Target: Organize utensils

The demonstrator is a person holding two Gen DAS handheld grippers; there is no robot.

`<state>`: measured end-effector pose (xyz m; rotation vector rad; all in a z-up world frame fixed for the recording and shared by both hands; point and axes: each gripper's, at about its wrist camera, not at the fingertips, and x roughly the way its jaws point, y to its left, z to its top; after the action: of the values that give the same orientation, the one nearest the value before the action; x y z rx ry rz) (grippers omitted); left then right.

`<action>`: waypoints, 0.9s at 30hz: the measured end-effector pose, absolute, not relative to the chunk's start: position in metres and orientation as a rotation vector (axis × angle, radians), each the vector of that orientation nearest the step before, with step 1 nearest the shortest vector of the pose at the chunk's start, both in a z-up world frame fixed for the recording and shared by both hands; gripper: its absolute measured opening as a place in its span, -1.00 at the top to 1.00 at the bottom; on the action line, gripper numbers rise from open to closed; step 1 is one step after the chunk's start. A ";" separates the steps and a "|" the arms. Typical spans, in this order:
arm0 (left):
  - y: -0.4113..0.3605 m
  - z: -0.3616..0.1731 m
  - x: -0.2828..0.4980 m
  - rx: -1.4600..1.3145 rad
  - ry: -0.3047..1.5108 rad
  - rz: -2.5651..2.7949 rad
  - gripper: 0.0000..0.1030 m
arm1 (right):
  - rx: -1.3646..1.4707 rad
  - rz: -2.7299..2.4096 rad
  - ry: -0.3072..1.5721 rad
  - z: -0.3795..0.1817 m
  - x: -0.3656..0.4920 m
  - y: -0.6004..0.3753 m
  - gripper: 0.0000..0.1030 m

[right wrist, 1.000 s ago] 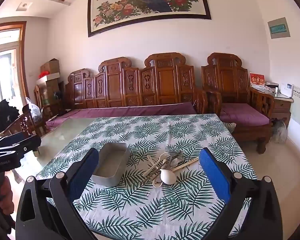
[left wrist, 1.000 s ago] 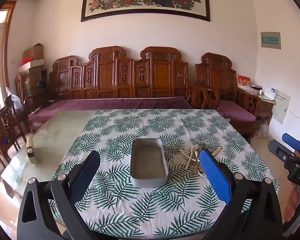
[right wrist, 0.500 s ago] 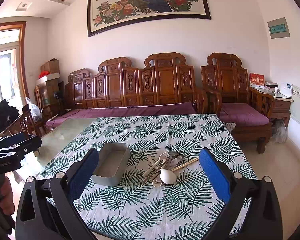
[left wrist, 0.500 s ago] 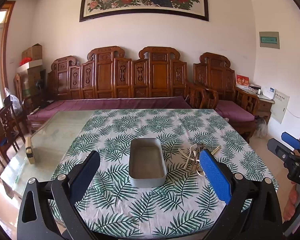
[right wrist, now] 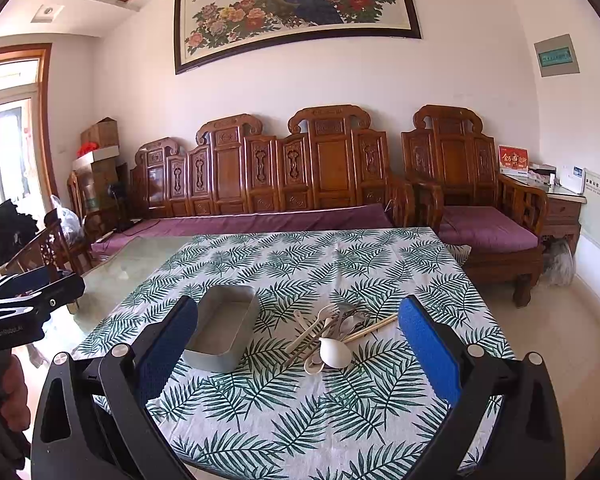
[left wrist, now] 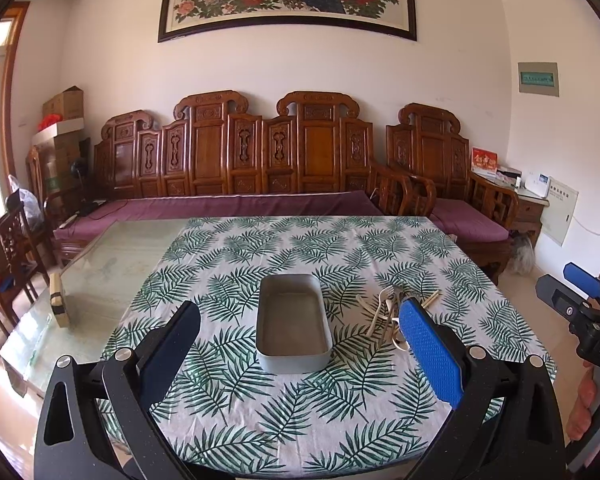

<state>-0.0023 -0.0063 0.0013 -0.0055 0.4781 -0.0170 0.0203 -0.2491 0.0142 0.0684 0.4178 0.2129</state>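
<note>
Nothing is sorted yet, judging by how things lie. The grey tin (left wrist: 293, 323), at the centre of the left wrist view, stands empty on the leaf-print tablecloth (left wrist: 300, 412), and the whole utensil pile (right wrist: 332, 334) lies loose just beside it, toward the right of the frame. In the right wrist view the pile sits at centre frame: a white ladle-like spoon (right wrist: 335, 353) nearest the camera, a pale fork (right wrist: 323, 316) and chopsticks (right wrist: 374, 328) fanned across the rest. Every piece is left to move, and picking one out of the tangle looks like the first step.

The left gripper (left wrist: 296, 344) hangs above the near edge of the table with its jaws spread wide and nothing between them; the tin shows in the gap. The right gripper (right wrist: 298, 346) is likewise wide apart and empty, framing the tin at left and the pile at centre.

In the left wrist view the blue right-hand pad (left wrist: 428, 356) covers part of the pile, so its near end is hidden there. How many utensils lie in the heap is hard to count, since they overlap; the darker metal pieces at the back blur together. The table's near edge is cut off behind both tools, and only fingers of the person show at the frame edges
</note>
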 end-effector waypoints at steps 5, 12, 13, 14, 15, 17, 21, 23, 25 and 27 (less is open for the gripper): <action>-0.006 0.001 -0.001 -0.005 0.480 -0.018 -0.88 | 0.069 0.214 0.420 0.014 0.021 -0.249 -0.95; -0.004 -0.001 -0.001 -0.008 0.480 -0.019 -0.88 | 0.069 0.214 0.419 0.013 0.021 -0.250 -0.95; -0.004 -0.001 -0.001 -0.007 0.480 -0.018 -0.88 | 0.068 0.213 0.419 0.013 0.021 -0.250 -0.95; -0.004 -0.001 -0.001 -0.007 0.480 -0.019 -0.88 | 0.068 0.214 0.419 0.013 0.021 -0.250 -0.95; -0.004 0.000 -0.001 -0.006 0.480 -0.019 -0.88 | 0.069 0.214 0.419 0.014 0.021 -0.250 -0.95; -0.004 0.000 -0.001 -0.006 0.480 -0.018 -0.88 | 0.069 0.213 0.419 0.013 0.021 -0.250 -0.95; -0.003 -0.001 -0.001 -0.007 0.479 -0.019 -0.88 | 0.069 0.213 0.419 0.013 0.021 -0.250 -0.95; -0.003 -0.001 -0.001 -0.008 0.479 -0.019 -0.88 | 0.069 0.214 0.418 0.014 0.020 -0.251 -0.95; -0.004 0.000 -0.001 -0.007 0.479 -0.020 -0.88 | 0.069 0.213 0.418 0.015 0.020 -0.251 -0.95; -0.004 0.000 -0.001 -0.006 0.477 -0.022 -0.88 | 0.069 0.214 0.418 0.016 0.021 -0.251 -0.95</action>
<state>-0.0013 -0.0039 -0.0003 -0.0060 0.4773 -0.0218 0.0206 -0.2512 0.0155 0.0687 0.4175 0.2137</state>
